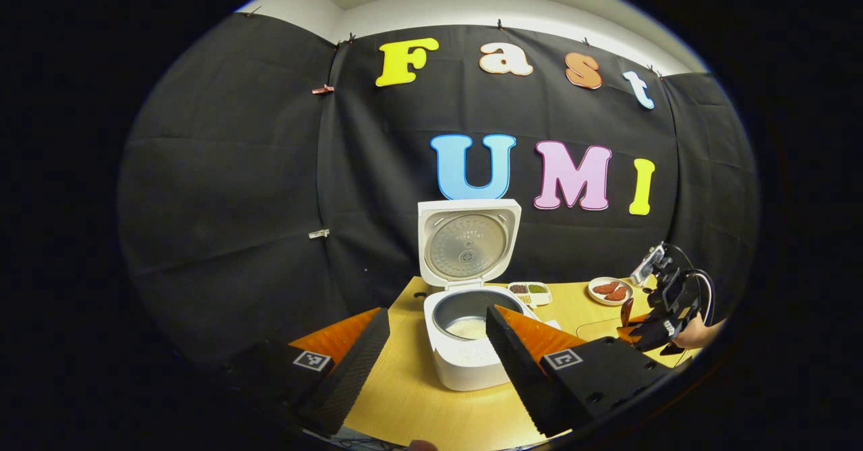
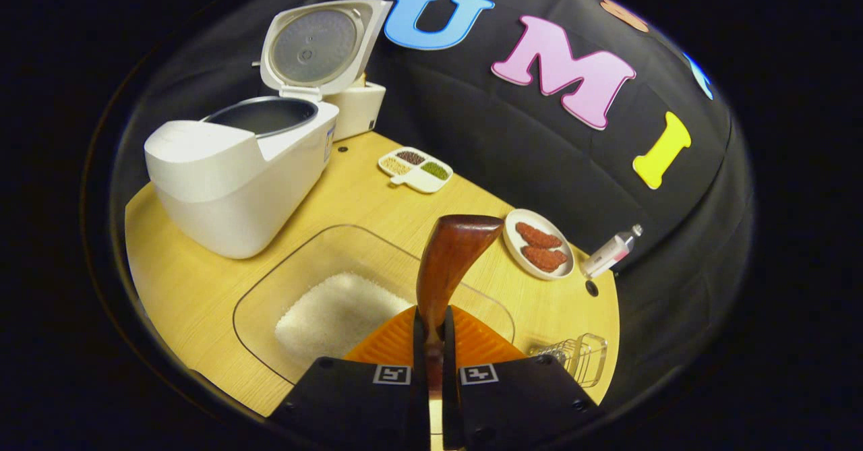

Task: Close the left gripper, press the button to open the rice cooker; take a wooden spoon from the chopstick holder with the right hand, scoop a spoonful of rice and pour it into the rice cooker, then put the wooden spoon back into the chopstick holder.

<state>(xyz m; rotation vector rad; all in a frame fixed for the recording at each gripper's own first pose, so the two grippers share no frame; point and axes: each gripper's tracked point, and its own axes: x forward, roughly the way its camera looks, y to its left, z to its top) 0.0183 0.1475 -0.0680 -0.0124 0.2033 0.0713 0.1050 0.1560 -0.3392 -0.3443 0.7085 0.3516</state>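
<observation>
Wooden spoon (image 2: 446, 262): handle pinched between the right gripper (image 2: 435, 343) fingers, bowl raised forward, apparently empty; held over the near end of the clear rice tray (image 2: 270, 282), probably ready to dip.
Rice cooker (image 1: 465, 343): landmark; lid (image 1: 467, 242) upright, so the button step looks done; some white rice in the inner pot (image 1: 465, 316).
Rice tray: just right of the cooker, loose rice heaped in it.
Left gripper (image 1: 438, 363): jaws wide apart, holding nothing, in front of the cooker.
Chopstick holder: cannot tell; a wire rack (image 2: 573, 356) sits right of the tray.
Surface: pale wood-grain table (image 2: 182, 282); sectioned grain dish (image 2: 414, 168) and plate (image 2: 539, 245) behind the tray.
Room: black cloth wall close behind the cooker.
</observation>
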